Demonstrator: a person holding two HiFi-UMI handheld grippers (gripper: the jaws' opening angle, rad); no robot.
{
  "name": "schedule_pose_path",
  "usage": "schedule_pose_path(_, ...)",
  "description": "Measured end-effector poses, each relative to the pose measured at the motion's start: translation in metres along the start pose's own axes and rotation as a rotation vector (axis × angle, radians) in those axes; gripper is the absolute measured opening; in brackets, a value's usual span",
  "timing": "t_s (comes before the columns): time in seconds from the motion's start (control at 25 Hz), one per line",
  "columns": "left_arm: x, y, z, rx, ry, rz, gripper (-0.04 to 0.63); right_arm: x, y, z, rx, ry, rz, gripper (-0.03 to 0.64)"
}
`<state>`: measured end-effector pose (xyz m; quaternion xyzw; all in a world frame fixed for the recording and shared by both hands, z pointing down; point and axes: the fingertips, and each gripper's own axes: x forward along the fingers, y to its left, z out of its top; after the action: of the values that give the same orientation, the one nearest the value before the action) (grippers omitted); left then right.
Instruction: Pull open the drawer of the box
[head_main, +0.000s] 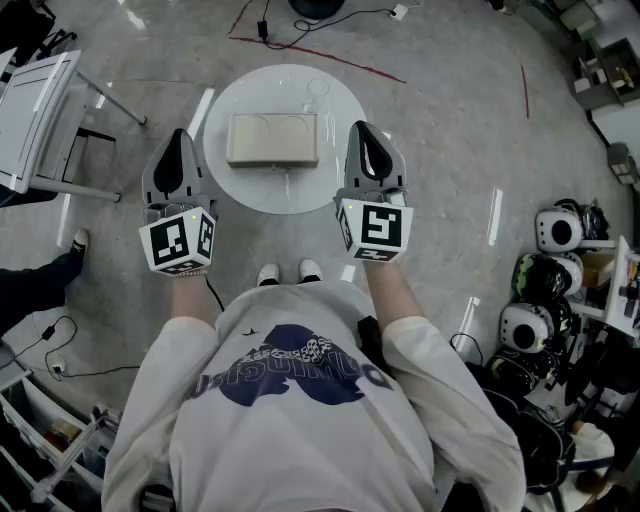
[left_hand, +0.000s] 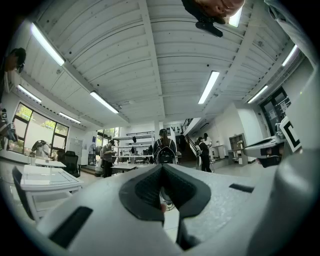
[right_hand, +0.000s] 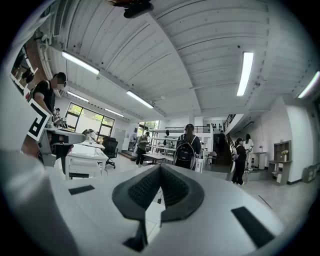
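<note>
A beige box (head_main: 273, 139) lies on the small round white table (head_main: 240, 187) in the head view; its drawer looks pushed in. My left gripper (head_main: 180, 140) is held to the left of the box and my right gripper (head_main: 368, 132) to its right, both apart from it. Each is shut with nothing between the jaws. In the left gripper view the closed left gripper (left_hand: 161, 172) points out across the room, not at the box. The right gripper view shows the closed right gripper (right_hand: 160, 172) the same way. The box is in neither gripper view.
A white desk (head_main: 35, 110) stands at the far left. Several helmets (head_main: 555, 230) sit on a rack at the right. Cables and red tape lines (head_main: 300, 48) cross the floor beyond the table. People (right_hand: 189, 145) stand among benches far off in the room.
</note>
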<state>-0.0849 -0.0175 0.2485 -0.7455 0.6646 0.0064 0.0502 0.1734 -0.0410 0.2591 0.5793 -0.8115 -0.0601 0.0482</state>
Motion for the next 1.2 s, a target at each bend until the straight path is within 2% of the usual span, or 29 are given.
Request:
schedule_pose_path(0.36, -0.009, 0.006, -0.002, 0.001, -0.002, 0.001, 0.008, -0.004, 0.016, -0.003, -0.048, 0.021, 0.022, -0.003)
schedule_pose_path(0.44, -0.010, 0.005, -0.003, 0.001, 0.004, -0.001, 0.008, -0.004, 0.014, -0.004, -0.024, 0.018, 0.028, -0.003)
schedule_pose_path(0.56, -0.012, 0.011, -0.005, -0.037, 0.033, 0.001, 0.008, -0.009, 0.005, -0.002, 0.079, -0.009, 0.050, -0.003)
schedule_pose_path(0.72, -0.019, 0.041, -0.011, -0.136, 0.089, 0.053, 0.008, -0.020, -0.023, -0.001, 0.168, -0.038, 0.015, -0.003)
schedule_pose_path(0.8, -0.024, 0.052, -0.018, -0.137, 0.134, 0.054, 0.008, -0.024, -0.037, -0.004, 0.194, -0.036, 0.004, 0.014)
schedule_pose_path(0.88, -0.030, 0.059, -0.027, -0.125, 0.190, 0.054, 0.008, -0.029, -0.049, -0.007, 0.212, -0.027, -0.003, 0.092)
schedule_pose_path(1.0, -0.041, 0.067, -0.042, -0.136, 0.261, 0.066, 0.012, -0.034, -0.063, -0.013, 0.211, -0.007, -0.021, 0.101)
schedule_pose_path(1.04, -0.045, 0.069, -0.047, -0.143, 0.281, 0.071, 0.020, -0.035, -0.066, -0.016, 0.212, 0.002, -0.022, 0.104)
schedule_pose_path(1.12, -0.050, 0.067, -0.059, -0.157, 0.322, 0.077, 0.089, -0.035, -0.068, -0.023, 0.212, 0.022, -0.013, 0.113)
schedule_pose_path(1.2, -0.054, 0.061, -0.073, -0.163, 0.362, 0.081, 0.106, -0.034, -0.070, -0.031, 0.207, 0.044, 0.003, 0.133)
